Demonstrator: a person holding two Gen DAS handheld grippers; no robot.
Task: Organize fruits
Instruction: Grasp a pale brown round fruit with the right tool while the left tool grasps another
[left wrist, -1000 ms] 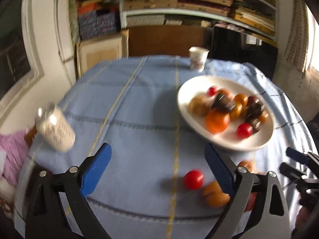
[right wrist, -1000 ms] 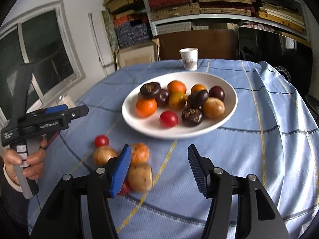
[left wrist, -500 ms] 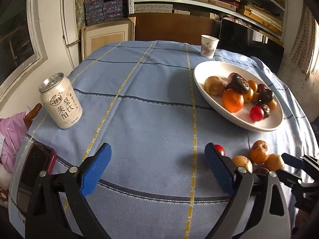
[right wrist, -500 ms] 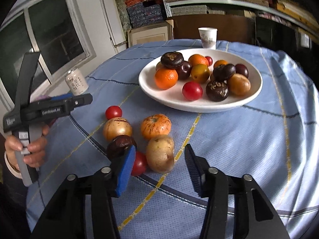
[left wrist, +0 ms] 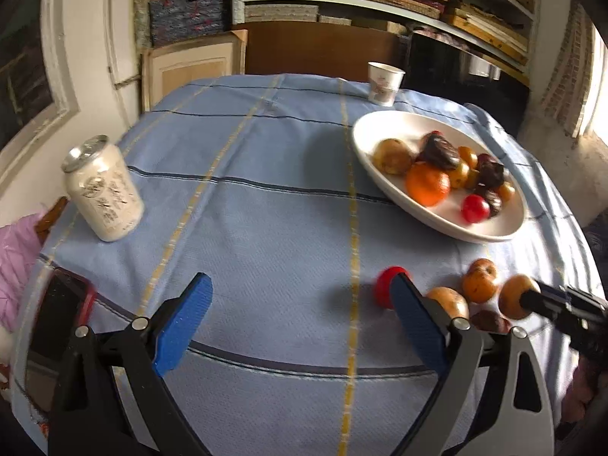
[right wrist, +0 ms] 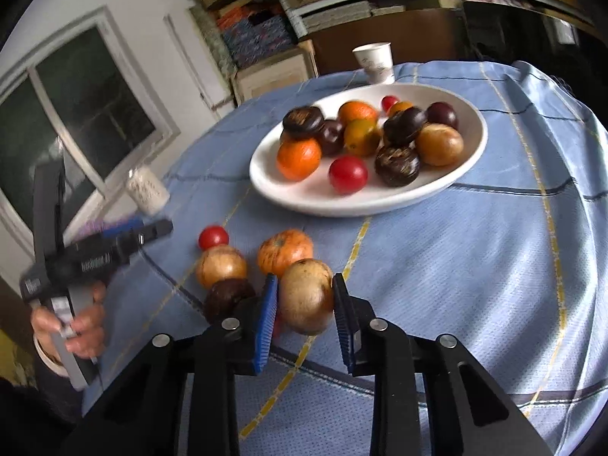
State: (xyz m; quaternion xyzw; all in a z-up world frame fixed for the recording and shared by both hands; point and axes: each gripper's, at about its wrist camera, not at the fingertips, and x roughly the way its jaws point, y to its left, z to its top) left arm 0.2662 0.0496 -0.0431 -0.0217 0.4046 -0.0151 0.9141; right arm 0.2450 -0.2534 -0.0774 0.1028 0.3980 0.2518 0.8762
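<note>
A: What takes up most of the view?

B: A round table under a blue checked cloth (right wrist: 494, 266). On its far half sits a wide white plate (right wrist: 288, 186) heaped with fruit: an orange (right wrist: 298, 157), a red tomato (right wrist: 347, 174), several dark brown round fruits and some yellow-brown ones.

A: And off the plate?

B: A loose cluster lies on the cloth just in front of the plate. A tan fruit (right wrist: 307, 296) is nearest the right wrist camera. Behind it sit a ribbed orange fruit (right wrist: 285, 250), a second tan fruit (right wrist: 220, 266), a dark fruit (right wrist: 228, 298) and a small red tomato (right wrist: 212, 237).

A: What is the right gripper (right wrist: 304, 317) doing?

B: Its jaws have just been closing, and now both blue pads press the sides of the near tan fruit, which looks to rest on the cloth.

A: The left gripper (left wrist: 300, 323)?

B: Its jaws stand wide apart above bare cloth, with nothing between them. A hand (right wrist: 76, 323) holds its grip at the left of the right wrist view.

A: Anything smaller?

B: 1 pale drink can (left wrist: 102, 190) stands upright at the left edge, and 1 paper cup (right wrist: 374, 61) stands behind the plate.
</note>
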